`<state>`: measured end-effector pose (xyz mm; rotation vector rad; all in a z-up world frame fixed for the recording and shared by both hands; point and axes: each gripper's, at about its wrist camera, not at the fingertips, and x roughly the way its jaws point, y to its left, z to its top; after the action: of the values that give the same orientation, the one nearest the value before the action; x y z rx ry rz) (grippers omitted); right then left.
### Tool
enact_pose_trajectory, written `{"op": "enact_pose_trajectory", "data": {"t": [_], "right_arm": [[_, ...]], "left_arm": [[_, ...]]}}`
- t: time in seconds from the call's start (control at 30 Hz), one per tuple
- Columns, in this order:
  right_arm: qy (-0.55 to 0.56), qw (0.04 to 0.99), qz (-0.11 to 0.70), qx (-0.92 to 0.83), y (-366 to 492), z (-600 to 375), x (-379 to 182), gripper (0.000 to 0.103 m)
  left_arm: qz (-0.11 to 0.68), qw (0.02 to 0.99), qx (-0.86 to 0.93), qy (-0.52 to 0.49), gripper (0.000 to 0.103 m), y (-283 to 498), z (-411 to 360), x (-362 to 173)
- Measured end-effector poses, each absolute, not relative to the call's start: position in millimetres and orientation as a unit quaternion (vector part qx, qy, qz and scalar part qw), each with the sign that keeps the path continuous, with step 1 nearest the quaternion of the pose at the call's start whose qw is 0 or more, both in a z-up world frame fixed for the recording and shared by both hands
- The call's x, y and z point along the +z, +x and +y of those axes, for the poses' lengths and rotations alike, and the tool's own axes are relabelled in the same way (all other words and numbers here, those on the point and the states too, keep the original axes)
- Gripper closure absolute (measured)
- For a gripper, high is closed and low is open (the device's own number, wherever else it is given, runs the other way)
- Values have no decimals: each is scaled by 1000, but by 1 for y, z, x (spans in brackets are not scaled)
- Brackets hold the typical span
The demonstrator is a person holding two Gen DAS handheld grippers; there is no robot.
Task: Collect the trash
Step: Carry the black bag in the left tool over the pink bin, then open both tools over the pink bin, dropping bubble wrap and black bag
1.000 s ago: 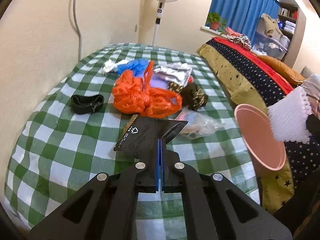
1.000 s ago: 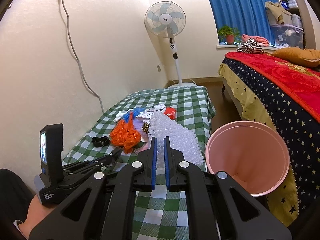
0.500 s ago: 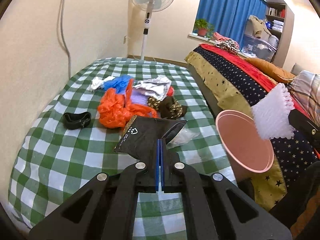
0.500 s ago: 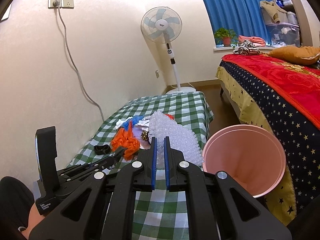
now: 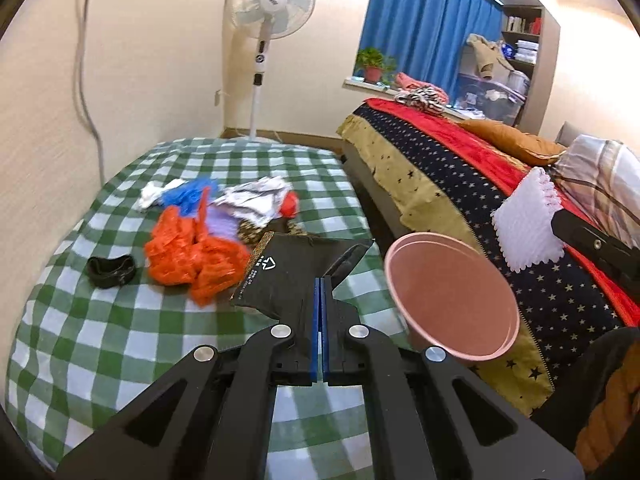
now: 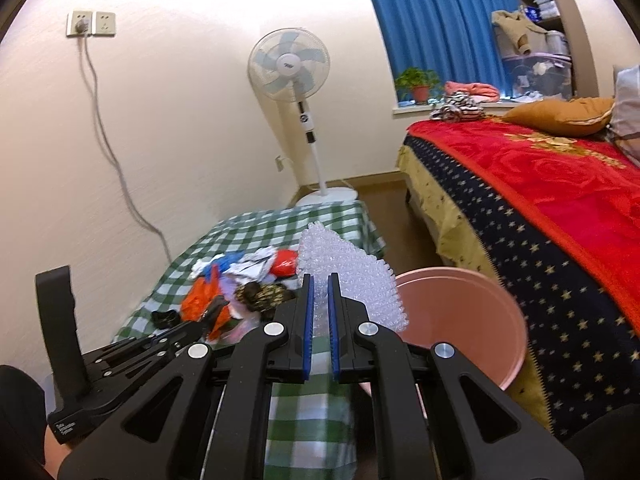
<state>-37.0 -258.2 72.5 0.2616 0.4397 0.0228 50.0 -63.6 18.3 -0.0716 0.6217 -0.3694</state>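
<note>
My left gripper (image 5: 321,284) is shut on a black pouch (image 5: 288,272) and holds it above the green checked table (image 5: 100,328), left of the pink bin (image 5: 452,300). My right gripper (image 6: 318,280) is shut on a sheet of bubble wrap (image 6: 352,276), held up beside the pink bin (image 6: 460,320). In the left wrist view the bubble wrap (image 5: 528,226) hangs above and right of the bin. A pile of trash lies on the table: an orange plastic bag (image 5: 192,256), blue plastic (image 5: 192,192), silver wrapper (image 5: 256,200).
A black band (image 5: 112,272) lies at the table's left. A bed with a red and starred cover (image 5: 480,168) stands right of the bin. A standing fan (image 5: 268,12) is at the far wall. The left gripper shows in the right wrist view (image 6: 208,312).
Both grippers have risen and moved toward the bin with their loads. The bubble wrap now hangs nearer the bin's rim. The view has tilted up.
</note>
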Motion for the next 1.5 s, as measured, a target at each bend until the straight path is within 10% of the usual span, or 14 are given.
{"op": "enact_pose_trajectory", "data": {"t": [1.5], "right_arm": [[185,941,274,-77,29,-360,44,96]], "left_arm": [[317,882,-349,-9,103,87,-203,-27]]}}
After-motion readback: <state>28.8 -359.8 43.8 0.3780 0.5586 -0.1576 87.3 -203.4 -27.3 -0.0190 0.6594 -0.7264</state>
